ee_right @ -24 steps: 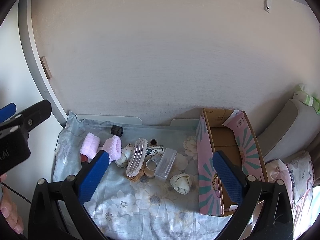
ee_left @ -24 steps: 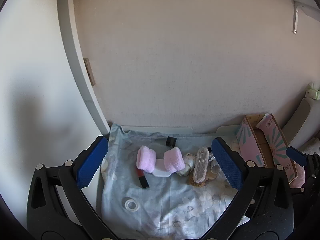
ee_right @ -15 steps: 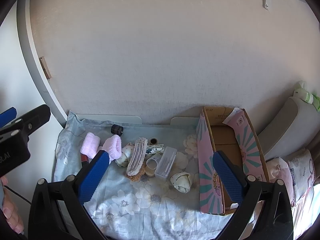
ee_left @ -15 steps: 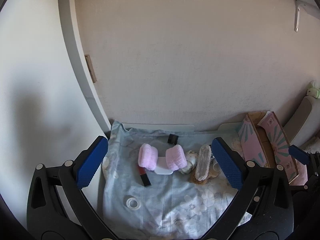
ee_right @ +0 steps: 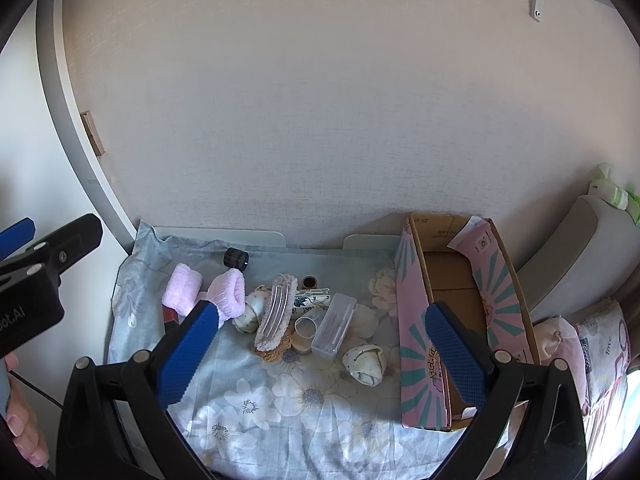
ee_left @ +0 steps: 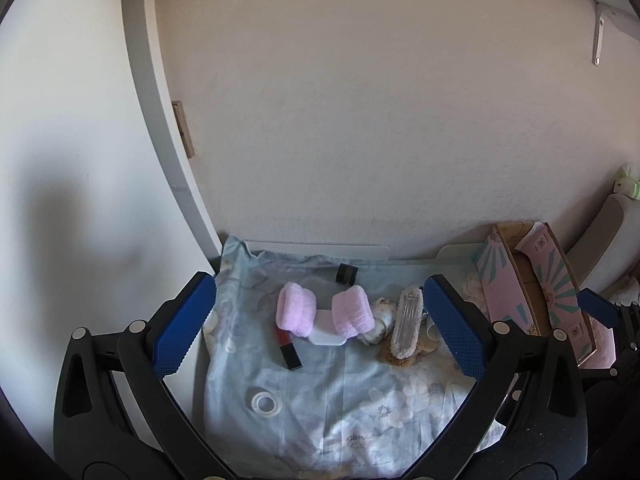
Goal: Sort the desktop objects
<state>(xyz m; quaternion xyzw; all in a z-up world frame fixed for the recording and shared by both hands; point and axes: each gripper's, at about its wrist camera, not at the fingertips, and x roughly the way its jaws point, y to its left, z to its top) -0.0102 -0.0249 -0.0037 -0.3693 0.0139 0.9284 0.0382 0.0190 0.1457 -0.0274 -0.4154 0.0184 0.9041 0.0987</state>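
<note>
A: We hold the left gripper above the near left part of a flowered cloth, blue pads spread wide apart, nothing between them. Our right gripper hangs over the middle of the cloth, equally wide and empty.

B: Where do we find the things to sort?

A: They lie in a cluster toward the far wall. Two pink fluffy rolls sit at the left, a small black cap just beyond them. Right of the rolls we see a clear hair clip, a clear plastic case and a rolled cream sock. A tape roll lies alone, near left.

B: And the container?

A: An open pink cardboard box stands at the right, its inside bare as far as we see.
</note>
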